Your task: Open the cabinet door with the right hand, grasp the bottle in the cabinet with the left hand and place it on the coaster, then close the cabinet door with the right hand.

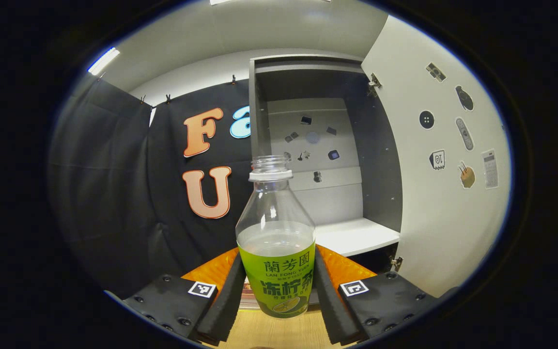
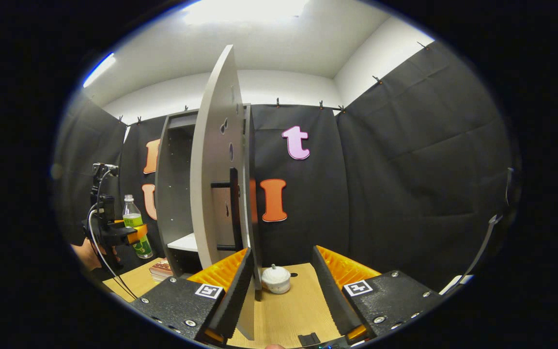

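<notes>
We have the bottle pinched in our left gripper, both fingers pressed against the labelled lower body so it stays upright; it has no cap and is part full, so a level hold matters. It is already out of the cabinet, held in front of the open compartment and just above the table. Under the base a pale disc edge shows, which may be the coaster, though we cannot be sure. In the right gripper view the same bottle sits in the left gripper at the far left, close to a small stack of flat pieces near the cabinet foot.

Moving right, the white shelf inside is bare, and the door hangs swung wide, out of the bottle's path. We judge it was left open so the left arm has free passage.

Our right gripper is spread, holding nothing; the door's edge stands just inside its left finger, with the dark handle above. That keeps us ready for closing. A small white lidded pot sits on the table between the fingers, farther off, close to the door's sweep, so we should mind it.
</notes>
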Action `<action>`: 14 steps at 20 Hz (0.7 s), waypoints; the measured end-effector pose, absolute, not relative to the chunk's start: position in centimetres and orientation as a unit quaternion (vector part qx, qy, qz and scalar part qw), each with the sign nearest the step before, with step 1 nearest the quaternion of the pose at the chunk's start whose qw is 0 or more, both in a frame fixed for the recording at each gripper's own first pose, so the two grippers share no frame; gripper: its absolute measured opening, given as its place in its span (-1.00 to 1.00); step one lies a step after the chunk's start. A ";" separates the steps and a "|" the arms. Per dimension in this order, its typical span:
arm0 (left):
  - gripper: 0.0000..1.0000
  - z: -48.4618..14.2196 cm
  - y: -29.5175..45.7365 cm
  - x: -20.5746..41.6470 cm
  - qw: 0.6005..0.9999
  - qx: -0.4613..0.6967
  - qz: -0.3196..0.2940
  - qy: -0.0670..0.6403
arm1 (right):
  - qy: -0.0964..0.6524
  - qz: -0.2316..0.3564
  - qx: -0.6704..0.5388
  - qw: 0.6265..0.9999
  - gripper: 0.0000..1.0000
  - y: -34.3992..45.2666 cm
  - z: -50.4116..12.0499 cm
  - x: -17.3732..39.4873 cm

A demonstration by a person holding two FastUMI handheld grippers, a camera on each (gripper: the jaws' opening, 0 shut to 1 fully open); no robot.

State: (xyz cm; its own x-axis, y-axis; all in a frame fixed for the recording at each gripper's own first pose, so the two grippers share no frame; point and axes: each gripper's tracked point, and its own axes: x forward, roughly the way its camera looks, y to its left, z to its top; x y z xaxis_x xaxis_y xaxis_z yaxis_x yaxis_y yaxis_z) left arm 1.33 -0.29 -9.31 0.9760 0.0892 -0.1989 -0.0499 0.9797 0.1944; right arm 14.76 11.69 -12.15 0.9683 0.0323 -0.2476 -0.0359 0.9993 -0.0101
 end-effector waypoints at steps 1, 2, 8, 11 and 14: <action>0.57 -9.4 0.5 1.0 0.990 0.094 0.035 0.104 | 0.119 0.014 -0.008 0.993 0.52 11.9 -11.8 14.8; 0.56 -9.5 1.2 0.5 0.990 0.093 0.035 0.104 | 0.114 0.009 -0.009 0.993 0.52 12.0 -11.5 14.8; 0.57 -11.5 4.9 -1.8 0.988 0.091 0.046 0.117 | 0.109 -0.005 -0.035 0.993 0.52 13.1 -10.8 14.6; 0.60 -12.7 5.5 -2.6 0.988 0.088 0.042 0.117 | 0.101 -0.007 -0.035 0.994 0.52 14.0 -10.5 14.3; 0.57 -14.1 5.6 -3.6 0.989 0.079 0.036 0.118 | 0.094 -0.009 -0.021 0.995 0.52 14.6 -10.0 14.1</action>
State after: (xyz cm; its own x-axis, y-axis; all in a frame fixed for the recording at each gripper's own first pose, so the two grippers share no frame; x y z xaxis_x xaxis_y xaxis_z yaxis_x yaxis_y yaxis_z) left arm -3.61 5.56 -14.15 0.9696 0.0900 -0.2275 -0.0529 0.9850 0.1645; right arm 14.06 14.58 -9.97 0.9822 -0.0213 -0.1868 0.0135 0.9990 -0.0433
